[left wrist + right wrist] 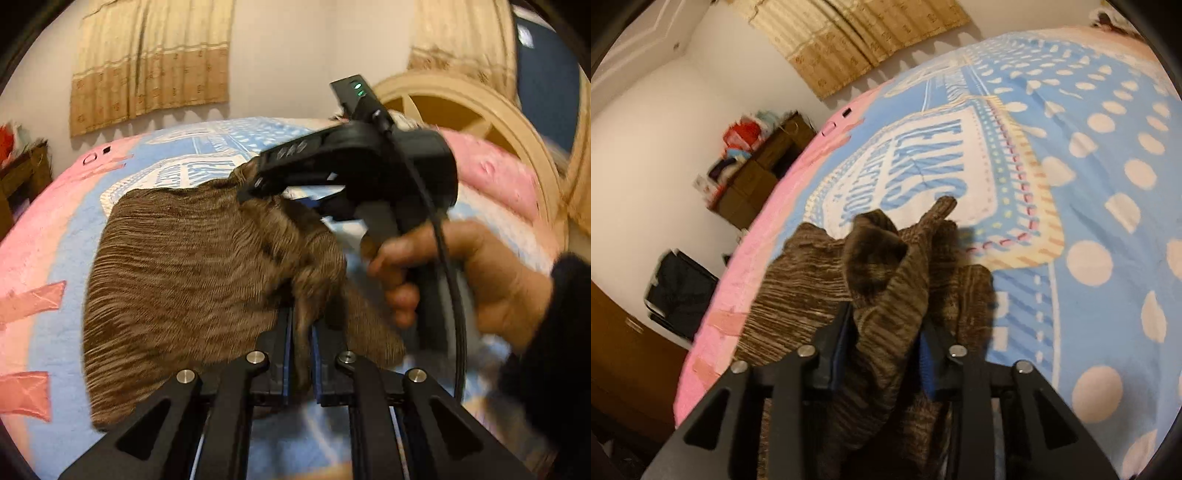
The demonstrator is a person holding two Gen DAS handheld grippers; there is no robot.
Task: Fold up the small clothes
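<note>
A brown ribbed knit garment point(184, 266) lies bunched on the blue and pink bed blanket point(62, 229). My left gripper point(300, 332) is shut on a fold at the garment's near edge, and the cloth is pinched thin between its blue pads. In the right wrist view the same garment point(798, 288) rises in a loose hump between the jaws of my right gripper point(886, 332). Those jaws stand apart and the cloth sits slack in the gap. In the left wrist view a hand point(461, 280) holds the right gripper's handle over the garment's far edge.
The blanket point(1089, 184) spreads wide to the right with white dots and printed letters. A cream wooden headboard point(480, 110) and pink bedding stand at the far right. Beige curtains point(147, 66) hang on the wall. A brown cabinet point(757, 166) with clutter and a black object point(679, 291) stand beside the bed.
</note>
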